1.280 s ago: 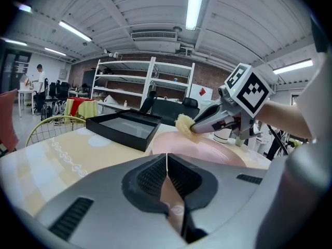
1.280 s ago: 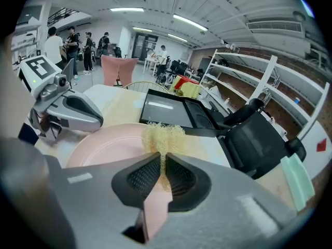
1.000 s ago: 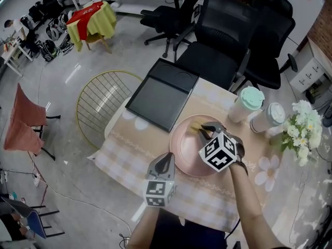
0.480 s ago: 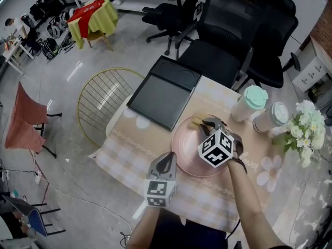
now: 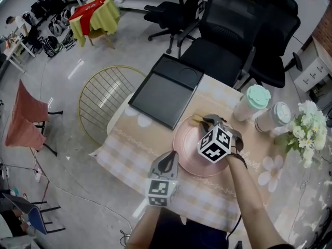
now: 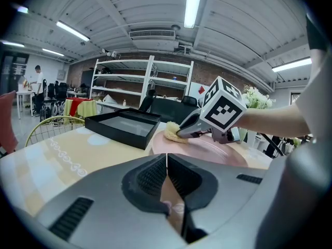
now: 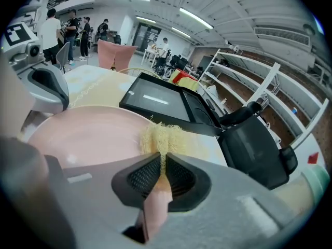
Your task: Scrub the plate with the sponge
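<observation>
- The right gripper [image 7: 162, 165] pinches a frayed yellow sponge [image 7: 162, 138] tightly between its jaws, against the far edge of the pink plate [image 5: 184, 152].
- The plate sits on a checked tablecloth [image 5: 129, 154], just beside a black tray [image 5: 165, 91] (two lidded cups [image 5: 251, 104] stand further right).
- The left gripper [image 6: 167, 162] has its jaws closed together on nothing, just beside the plate's near rim.

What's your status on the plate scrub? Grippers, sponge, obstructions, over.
Left gripper shut, empty, at near rim of plate. Right gripper shut on sponge, sponge at plate's far edge. Black tray beside plate, not blocking.
</observation>
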